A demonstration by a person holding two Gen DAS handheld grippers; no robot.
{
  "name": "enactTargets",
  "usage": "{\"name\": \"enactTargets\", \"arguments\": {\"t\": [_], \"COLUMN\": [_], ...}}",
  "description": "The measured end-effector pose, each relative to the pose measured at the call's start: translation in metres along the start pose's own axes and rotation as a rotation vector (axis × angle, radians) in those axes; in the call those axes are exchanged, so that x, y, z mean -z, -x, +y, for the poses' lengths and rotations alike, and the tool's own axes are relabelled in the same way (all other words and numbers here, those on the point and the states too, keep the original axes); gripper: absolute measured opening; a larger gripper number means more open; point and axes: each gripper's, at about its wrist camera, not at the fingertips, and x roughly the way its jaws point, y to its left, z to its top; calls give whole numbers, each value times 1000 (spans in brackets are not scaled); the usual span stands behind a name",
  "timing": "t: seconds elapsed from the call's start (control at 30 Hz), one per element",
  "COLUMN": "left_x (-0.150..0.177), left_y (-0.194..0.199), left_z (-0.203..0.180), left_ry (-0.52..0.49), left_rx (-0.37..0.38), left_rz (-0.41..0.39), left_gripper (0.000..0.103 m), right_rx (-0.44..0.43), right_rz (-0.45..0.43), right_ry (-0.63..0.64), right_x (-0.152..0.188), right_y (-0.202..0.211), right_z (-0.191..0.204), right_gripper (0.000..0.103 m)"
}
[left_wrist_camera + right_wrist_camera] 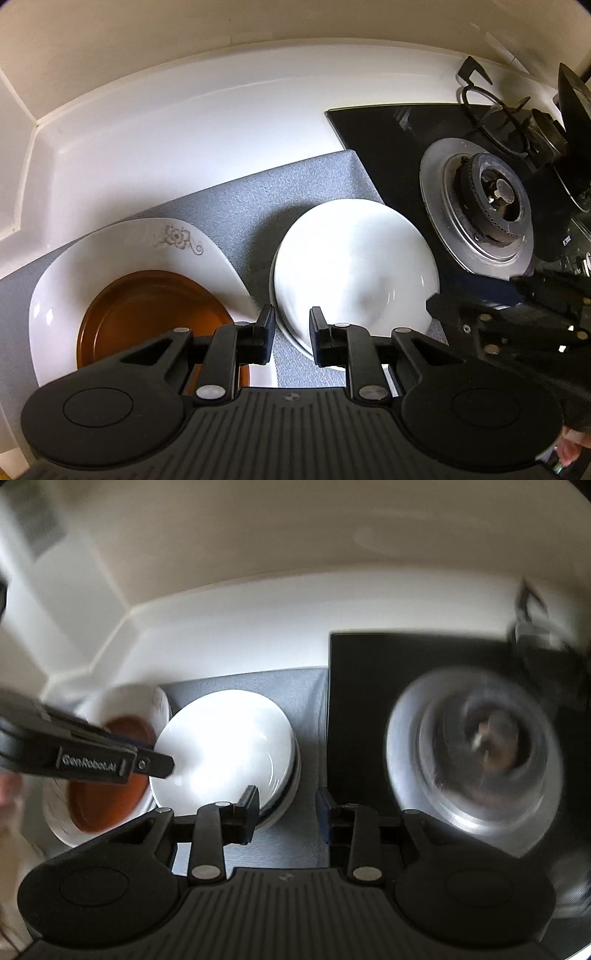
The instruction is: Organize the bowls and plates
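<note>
The left tool (291, 334) hangs low over the near rim of the white bowl (354, 266), its jaws apart and holding nothing, one finger on the mat side of the rim and one over the bowl. The right tool (286, 812) is also apart and empty, just right of the bowl, above the grey mat (236, 214); its view is blurred. Left of the bowl, near but apart, sits a flowered white plate (122, 247) with a brown plate (147, 314) resting inside it. The bowl looks to stand on another dish, though I cannot tell for sure.

To take the bowl well, I would say the left tool should straddle the rim squarely, close firmly, since glazed ware may slip, and lift straight up so it clears the plates.

The mat lies on a white desk (221, 140) in a cream-walled corner. Right of the bowl is a black hob (399, 147) with a burner (491, 195).
</note>
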Motion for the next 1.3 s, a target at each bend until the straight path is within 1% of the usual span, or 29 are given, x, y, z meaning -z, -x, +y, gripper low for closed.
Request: {"name": "enactTargets", "arguments": {"t": [0.07,0.17,0.3,0.37,0.47,0.63,0.7,0.8,0.9,1.0,1.07,1.13,1.17,1.3], "left_x": [-2,-4,-6,-6,-5,3,6,4,1,1,2,4,5,10], "left_y": [-5,-8,-15,-16,-15,-12,-12,-14,-24,-37,-41,-40,-39,-35], "left_z": [-3,-7,-3,-3,-4,-6,-7,-4,-2,-3,-3,-8,-10,-12], "left_ry": [-7,-33,-26,-27,-31,-16,-21,12,31,50,75,62,56,64], "left_rx": [-17,-45,-41,-41,-40,10,17,27,34,56,60,37,31,33], "left_rz": [5,-3,6,8,14,50,50,50,75,122,130,122,121,134], "left_gripper": [22,22,20,19,20,21,22,21,21,27,30,31,31,30], "right_rx": [-48,-71,-111,-100,-107,-74,-83,-106,-102,-112,-114,-119,-116,-105], "right_rz": [0,-3,11,2,2,8,15,32,39,51,56,58,58,69], "right_ry": [-69,-119,-170,-158,-147,-80,-65,-78,-70,-76,-76,-90,-89,-93], "right_x": [3,6,12,12,11,4,1,-1,0,2,2,2,2,4], "right_y": [-4,-12,-24,-25,-25,-24,-25,-25,-28,-36,-42,-46,-46,-45], "right_z": [-8,-11,-11,-9,-12,-15,-19,-24,-24,-23,-23,-25,-24,-24], "right_gripper": [39,39,38,35,31,27,27,29,35,36,38,38,36,29]}}
